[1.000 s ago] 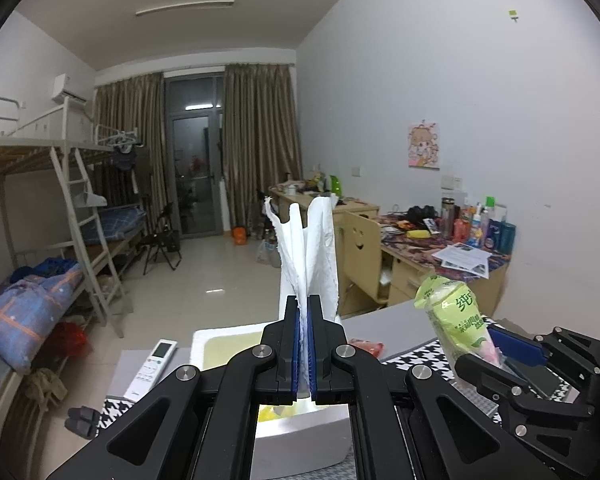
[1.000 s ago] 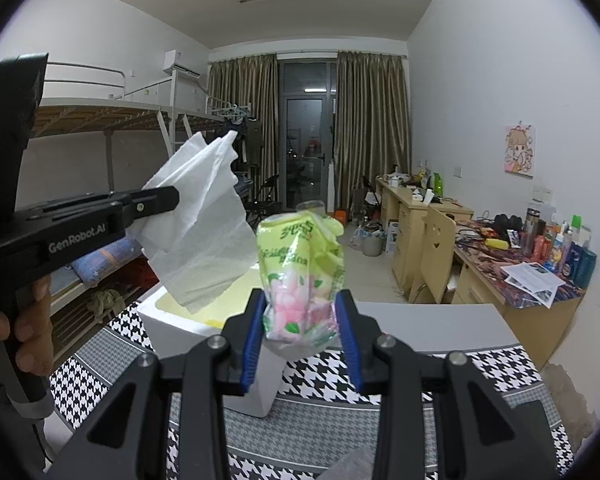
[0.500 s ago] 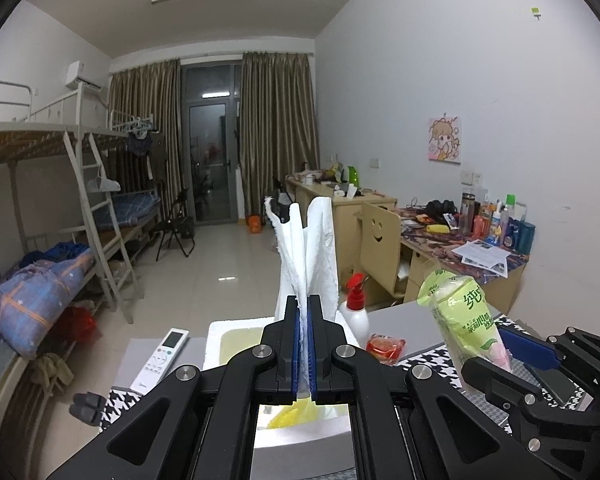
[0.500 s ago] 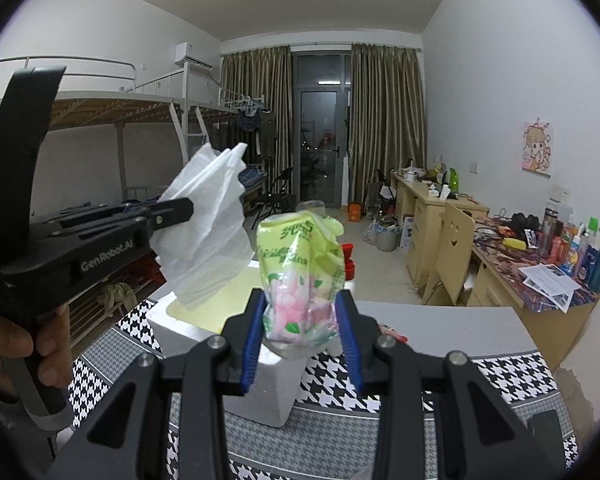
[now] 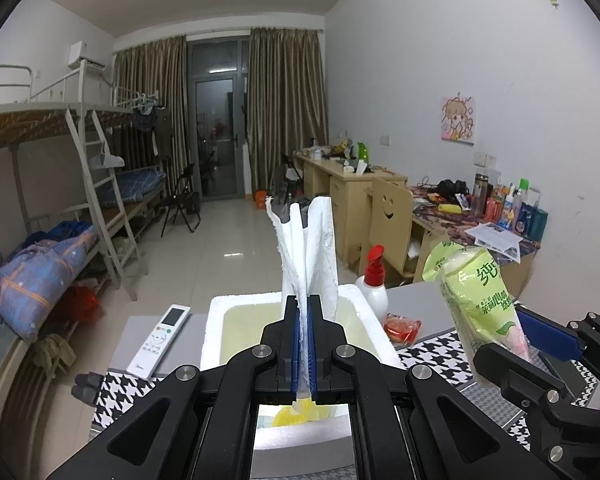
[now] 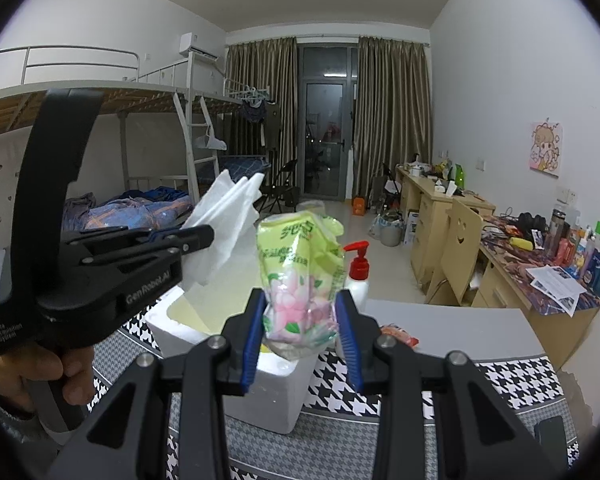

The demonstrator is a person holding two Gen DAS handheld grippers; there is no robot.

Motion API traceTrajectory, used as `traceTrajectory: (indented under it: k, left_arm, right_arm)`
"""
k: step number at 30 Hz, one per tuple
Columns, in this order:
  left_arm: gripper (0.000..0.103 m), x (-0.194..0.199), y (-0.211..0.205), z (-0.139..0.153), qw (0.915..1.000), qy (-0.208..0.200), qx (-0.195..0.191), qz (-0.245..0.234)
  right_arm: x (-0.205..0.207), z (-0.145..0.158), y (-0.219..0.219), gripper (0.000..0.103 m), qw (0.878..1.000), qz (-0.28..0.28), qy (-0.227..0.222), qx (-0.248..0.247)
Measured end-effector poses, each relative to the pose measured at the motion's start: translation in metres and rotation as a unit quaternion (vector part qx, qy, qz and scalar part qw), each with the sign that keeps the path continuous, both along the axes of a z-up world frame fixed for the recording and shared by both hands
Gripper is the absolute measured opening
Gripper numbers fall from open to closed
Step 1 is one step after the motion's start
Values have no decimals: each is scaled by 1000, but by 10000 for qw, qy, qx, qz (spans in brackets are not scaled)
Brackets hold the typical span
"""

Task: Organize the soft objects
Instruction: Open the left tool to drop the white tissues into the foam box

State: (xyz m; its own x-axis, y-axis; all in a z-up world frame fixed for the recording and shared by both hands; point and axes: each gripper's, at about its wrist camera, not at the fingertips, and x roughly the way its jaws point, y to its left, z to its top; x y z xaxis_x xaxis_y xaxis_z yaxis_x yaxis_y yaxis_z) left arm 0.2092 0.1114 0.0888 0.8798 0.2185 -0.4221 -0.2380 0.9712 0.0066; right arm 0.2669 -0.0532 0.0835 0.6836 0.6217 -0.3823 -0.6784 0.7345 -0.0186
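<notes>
Above the houndstooth-clothed table (image 6: 440, 384), a white foam box (image 5: 216, 332) sits open. Over it, the left gripper (image 5: 304, 312) pinches a white paper towel (image 5: 312, 252) upright, jaws fully closed. Beside it, the right gripper (image 6: 302, 322) clamps a green tissue pack (image 6: 300, 268), jaws narrow.

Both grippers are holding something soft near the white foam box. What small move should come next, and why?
Probably lower the left gripper a little and let the white tissue go into the foam box. It is shut on the tissue right above the open box, where something yellow already lies. The right gripper holds the green tissue pack more to the side, so it can follow.
</notes>
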Motion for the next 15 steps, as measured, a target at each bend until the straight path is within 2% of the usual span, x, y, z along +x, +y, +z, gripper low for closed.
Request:
traceTrajectory:
  k: [12, 13, 15]
  left_arm:
    - [4, 22, 16, -24, 9991, 380, -187, 51]
    - [6, 24, 18, -27, 9988, 434, -191, 80]
    - [22, 29, 22, -34, 9980, 591, -144, 169]
  right_arm:
    - [9, -1, 6, 40, 9999, -64, 130, -28]
    - [10, -2, 7, 40, 9999, -78, 134, -37]
    - [11, -2, 10, 40, 9998, -106, 162, -54]
